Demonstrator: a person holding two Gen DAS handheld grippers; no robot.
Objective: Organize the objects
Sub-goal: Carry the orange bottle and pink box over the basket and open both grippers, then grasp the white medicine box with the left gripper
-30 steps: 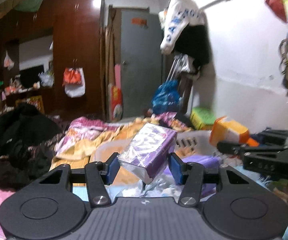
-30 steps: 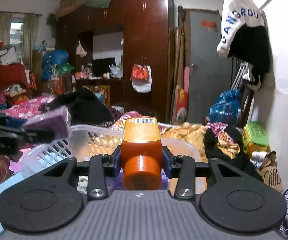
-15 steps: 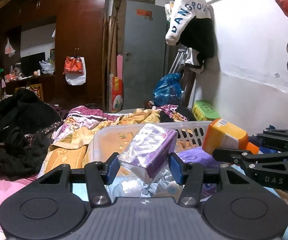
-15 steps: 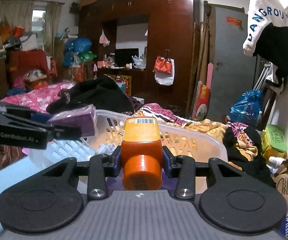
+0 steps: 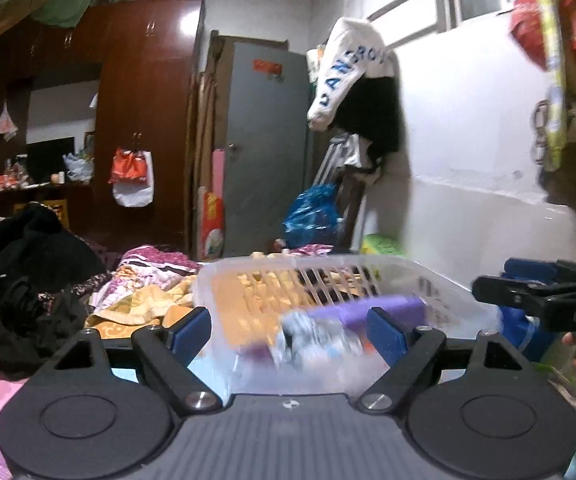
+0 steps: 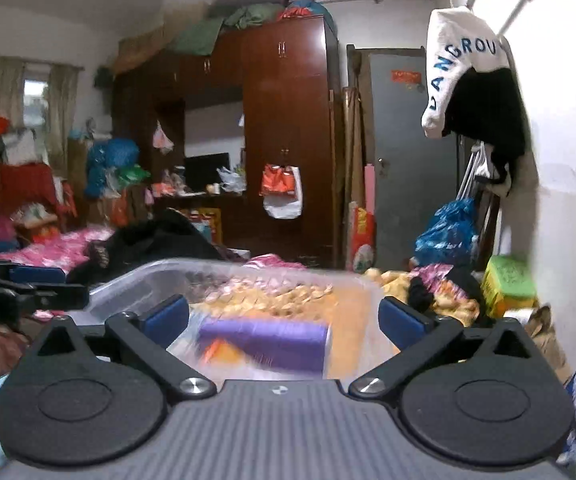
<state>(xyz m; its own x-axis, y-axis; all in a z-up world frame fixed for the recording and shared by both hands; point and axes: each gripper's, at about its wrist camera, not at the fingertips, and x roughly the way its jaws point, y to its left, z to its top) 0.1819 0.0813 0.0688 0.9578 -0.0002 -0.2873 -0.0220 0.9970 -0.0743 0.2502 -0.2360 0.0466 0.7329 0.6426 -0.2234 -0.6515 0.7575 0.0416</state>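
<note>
While both sets of jaws are opening with nothing pressed between the pads, we note the purple pack (image 6: 264, 338) lying blurred inside the translucent basket (image 5: 439, 280), an orange item just beside it. We judge the pack light, film-wrapped, soft and likely slippery; best taken across its short flat sides. The basket looks thin and flexible; grip its rim. Left gripper (image 5: 288, 330) and right gripper (image 6: 284, 316) hover at its near edge.
</note>
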